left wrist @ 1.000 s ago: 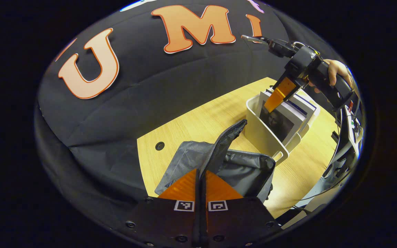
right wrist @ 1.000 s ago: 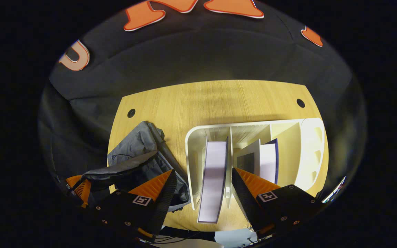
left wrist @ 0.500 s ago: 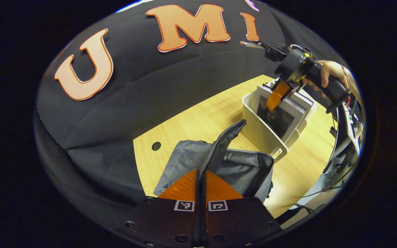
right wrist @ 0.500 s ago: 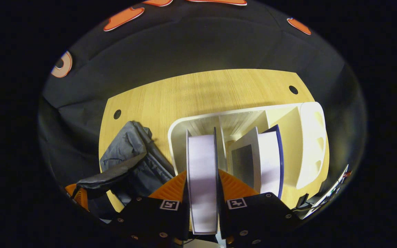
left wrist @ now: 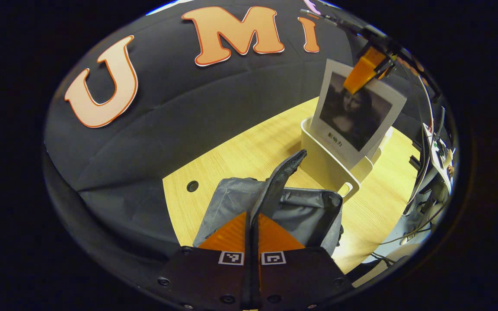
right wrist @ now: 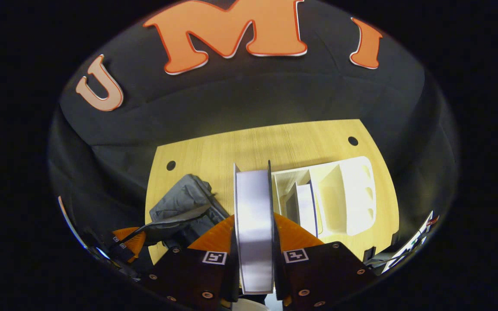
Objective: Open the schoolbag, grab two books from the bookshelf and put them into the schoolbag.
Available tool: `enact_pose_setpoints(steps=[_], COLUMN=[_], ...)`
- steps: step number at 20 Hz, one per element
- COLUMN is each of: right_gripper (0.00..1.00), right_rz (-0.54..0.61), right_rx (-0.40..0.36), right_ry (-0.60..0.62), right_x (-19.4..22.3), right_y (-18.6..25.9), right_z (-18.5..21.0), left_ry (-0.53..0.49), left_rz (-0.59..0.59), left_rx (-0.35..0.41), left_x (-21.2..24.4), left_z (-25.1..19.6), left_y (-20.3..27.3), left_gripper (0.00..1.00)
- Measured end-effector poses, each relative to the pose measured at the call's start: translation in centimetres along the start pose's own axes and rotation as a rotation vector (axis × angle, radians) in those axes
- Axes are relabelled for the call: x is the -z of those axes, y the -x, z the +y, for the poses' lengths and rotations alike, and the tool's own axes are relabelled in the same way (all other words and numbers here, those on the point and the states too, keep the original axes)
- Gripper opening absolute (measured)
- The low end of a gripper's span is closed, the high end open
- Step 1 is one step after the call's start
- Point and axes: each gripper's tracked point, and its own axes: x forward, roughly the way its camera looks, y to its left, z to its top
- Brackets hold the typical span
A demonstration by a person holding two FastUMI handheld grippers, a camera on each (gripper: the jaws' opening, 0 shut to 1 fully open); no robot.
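The right hand-held gripper [right wrist: 254, 242] is closed on a book [right wrist: 254, 224], both fingers pressed flat against its covers with the page edges facing the camera; in the left gripper view that same book [left wrist: 355, 113] hangs lifted above the white bookshelf [left wrist: 327, 162], pinched at its upper edge, its cover showing a dark portrait. The left hand-held gripper [left wrist: 252, 231] is clamped tight on the raised zipper flap [left wrist: 280, 179] of the grey schoolbag [left wrist: 305, 211], holding the flap upright so the bag's mouth gapes beside the bookshelf. In the right gripper view a second book [right wrist: 307, 207] stands in a compartment of the bookshelf [right wrist: 352, 194], and the schoolbag [right wrist: 184, 203] lies to its left on the wooden worktop [right wrist: 249, 144], close to the shelf.
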Motion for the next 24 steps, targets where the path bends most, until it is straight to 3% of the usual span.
enact_pose_setpoints(steps=[6, 10, 13, 17, 24], right_gripper=[0.33, 0.33, 0.33, 0.33, 0.33], right_rz=[-0.113, -0.172, -0.189, -0.155, -0.095], right_rx=[-0.050, -0.104, -0.194, -0.347, -0.536], right_ry=[-0.026, -0.039, -0.126, -0.278, -0.672], right_x=[0.7, 4.0, 7.3, 12.5, 17.9], right_y=[7.7, 11.4, 12.3, 10.1, 0.9], right_z=[0.6, 1.4, 3.1, 5.3, 7.9], left_ry=[-0.028, -0.054, -0.066, -0.077, -0.091], left_rz=[-0.005, -0.005, -0.011, -0.036, -0.094], left_rx=[0.008, 0.007, 0.009, 0.014, -0.002], left_x=[0.0, -0.3, -0.5, -1.2, -2.1], left_z=[0.7, 0.9, 0.7, 0.3, 0.8], left_y=[-0.3, -0.3, -0.3, -0.3, 1.0], left_gripper=[0.01, 0.01, 0.01, 0.01, 0.01])
